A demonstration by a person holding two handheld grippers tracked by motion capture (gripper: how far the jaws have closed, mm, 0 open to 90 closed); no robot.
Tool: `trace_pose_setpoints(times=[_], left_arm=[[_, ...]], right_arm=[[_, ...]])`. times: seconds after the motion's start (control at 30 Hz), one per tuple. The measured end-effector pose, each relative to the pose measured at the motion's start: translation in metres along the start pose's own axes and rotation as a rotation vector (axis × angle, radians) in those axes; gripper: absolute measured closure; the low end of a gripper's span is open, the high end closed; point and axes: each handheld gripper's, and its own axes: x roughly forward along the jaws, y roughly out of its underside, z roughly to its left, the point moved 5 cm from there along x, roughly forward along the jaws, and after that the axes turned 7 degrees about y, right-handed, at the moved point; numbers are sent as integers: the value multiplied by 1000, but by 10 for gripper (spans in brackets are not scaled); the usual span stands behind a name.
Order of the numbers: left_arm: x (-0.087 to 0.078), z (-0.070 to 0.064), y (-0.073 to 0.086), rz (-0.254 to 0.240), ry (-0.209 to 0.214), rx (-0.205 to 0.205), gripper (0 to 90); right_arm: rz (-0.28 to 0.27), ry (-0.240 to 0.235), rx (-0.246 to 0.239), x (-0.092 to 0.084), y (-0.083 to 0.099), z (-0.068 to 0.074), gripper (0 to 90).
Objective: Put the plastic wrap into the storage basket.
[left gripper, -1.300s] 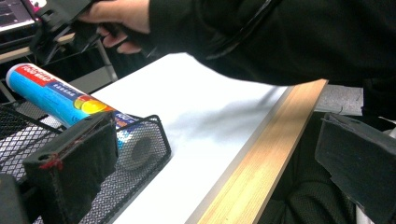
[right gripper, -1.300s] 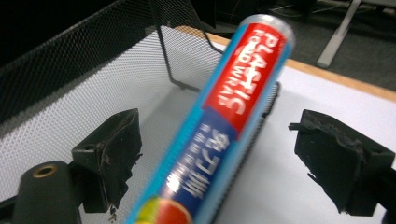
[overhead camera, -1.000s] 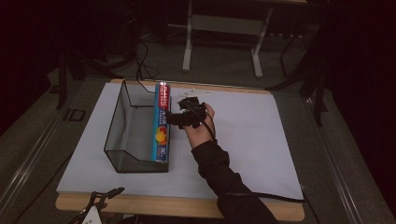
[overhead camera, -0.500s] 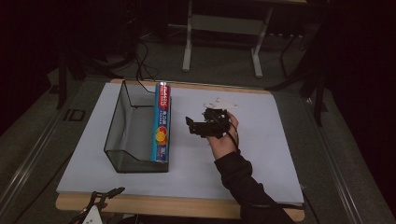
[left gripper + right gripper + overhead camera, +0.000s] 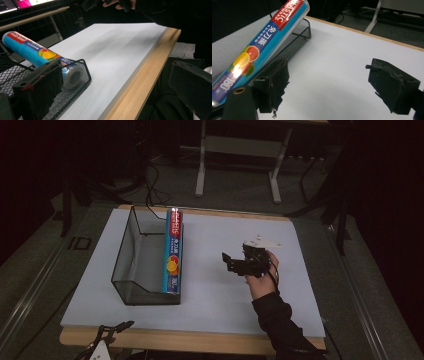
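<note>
A blue roll of plastic food wrap (image 5: pixel 173 251) lies along the right rim of a black mesh basket (image 5: pixel 122 255), one end down inside it. My right gripper (image 5: pixel 229 262) hovers over the white table top to the right of the roll, well apart from it. In the right gripper view its jaws (image 5: pixel 327 82) stand open with nothing between them and have just been closing a little; the roll (image 5: pixel 259 47) and basket (image 5: pixel 297 37) lie to the left. My left gripper (image 5: pixel 115 75) is open and empty at the table's front edge, near the roll (image 5: pixel 32 51).
A white sheet (image 5: pixel 225 320) covers the wooden table, whose front edge (image 5: pixel 200 340) runs close to the left gripper (image 5: pixel 107 340). Behind the table stand a metal frame (image 5: pixel 240 145) and loose cables on the floor.
The right hand has moved to the right, away from the roll it was next to. The roll and basket have stayed put, and the left gripper has not moved.
</note>
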Motion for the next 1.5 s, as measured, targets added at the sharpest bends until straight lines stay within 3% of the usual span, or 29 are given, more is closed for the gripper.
trace_pose_setpoints(times=[0.27, 0.63, 0.8, 1.0, 1.23, 1.5], left_arm=[[0, 0, 0, -2, 0, 0, 1], [1, 0, 0, 4, 1, 0, 1], [1, 0, 1, 4, 1, -1, 1], [1, 0, 1, 7, 1, 1, 1], [1, 0, 1, 8, 1, 0, 1], [1, -1, 1, 11, 6, 5, 1]], right_arm=[[2, -5, 3, -23, 18, -15, 163], [27, -29, -37, -46, 59, -16, 163], [46, -30, -92, -53, 79, -14, 152], [45, -28, -109, -60, 93, -17, 150], [54, -34, -94, -66, 107, -18, 147], [73, -31, -110, -71, 122, -16, 146]])
